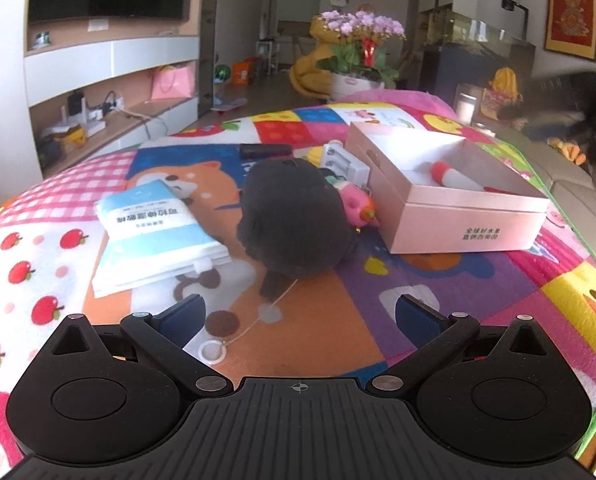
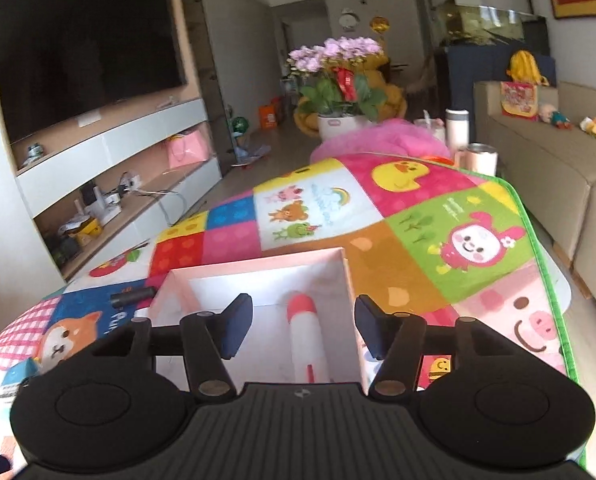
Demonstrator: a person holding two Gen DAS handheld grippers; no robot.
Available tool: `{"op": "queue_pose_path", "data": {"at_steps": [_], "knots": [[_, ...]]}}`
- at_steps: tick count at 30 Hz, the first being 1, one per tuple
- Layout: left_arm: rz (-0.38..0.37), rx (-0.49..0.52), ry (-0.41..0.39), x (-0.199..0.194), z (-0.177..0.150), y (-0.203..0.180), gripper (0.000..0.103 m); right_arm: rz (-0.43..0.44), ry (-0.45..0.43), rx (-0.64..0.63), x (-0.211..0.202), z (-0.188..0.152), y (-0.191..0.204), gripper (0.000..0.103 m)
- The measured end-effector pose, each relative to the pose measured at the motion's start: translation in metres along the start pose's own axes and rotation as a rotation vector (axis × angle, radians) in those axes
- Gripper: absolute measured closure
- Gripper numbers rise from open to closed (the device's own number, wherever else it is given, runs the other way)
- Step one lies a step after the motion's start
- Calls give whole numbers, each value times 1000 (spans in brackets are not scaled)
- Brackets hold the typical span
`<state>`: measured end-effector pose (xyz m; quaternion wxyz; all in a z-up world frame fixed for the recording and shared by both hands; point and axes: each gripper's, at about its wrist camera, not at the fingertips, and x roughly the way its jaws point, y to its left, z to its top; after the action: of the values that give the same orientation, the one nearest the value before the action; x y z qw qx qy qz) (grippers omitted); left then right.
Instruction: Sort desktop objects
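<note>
Plush (image 1: 294, 216), dark and rounded, lies just left of the pink box (image 1: 458, 216), straight ahead of the spread, empty left gripper (image 1: 298, 316), the nearer one, while the right gripper (image 2: 303, 330) hangs released over the box's red-tipped marker (image 2: 304, 336).

A pale pink box (image 1: 450, 204) and dark grey plush (image 1: 294, 216) sit on a bright patchwork cartoon cloth (image 1: 438, 280).
</note>
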<state>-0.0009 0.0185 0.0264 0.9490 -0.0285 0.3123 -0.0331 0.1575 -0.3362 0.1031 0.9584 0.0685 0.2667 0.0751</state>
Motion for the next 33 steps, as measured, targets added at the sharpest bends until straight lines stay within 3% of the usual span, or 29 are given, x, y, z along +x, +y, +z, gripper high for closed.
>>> {"op": "queue_pose_path", "data": {"at_steps": [3,4,9,12,15,21,22,23,25,26,28,31,33], "knots": [[62,-21,-36,-1,1,14,0,101,62,-36,13,25,30,37],[82,-46,-45,-1,1,23,0,148,103,-42,24,33,43,28],[131,-168,-59,-10,4,71,0,338,343,-95,116,72,138,26],[130,-220,-70,-17,6,90,0,326,456,-138,181,72,185,24],[114,-230,-85,-22,7,98,0,235,531,-153,236,61,210,19],[80,-250,-95,-22,3,105,0,158,580,-157,282,34,222,18],[79,-255,-94,-21,2,106,0,147,573,-178,283,33,226,21],[77,-258,-91,-20,1,106,0,134,562,-207,281,32,229,31],[74,-258,-88,-18,-1,106,0,133,543,-245,275,33,230,31],[73,-257,-86,-18,-2,105,0,145,534,-237,269,35,227,58],[66,-254,-86,-19,-3,101,0,199,565,-201,257,41,221,80],[53,-245,-80,-17,-4,94,0,263,532,-211,213,50,208,80],[38,-239,-77,-13,-5,87,0,248,484,-257,190,56,203,80]]}}
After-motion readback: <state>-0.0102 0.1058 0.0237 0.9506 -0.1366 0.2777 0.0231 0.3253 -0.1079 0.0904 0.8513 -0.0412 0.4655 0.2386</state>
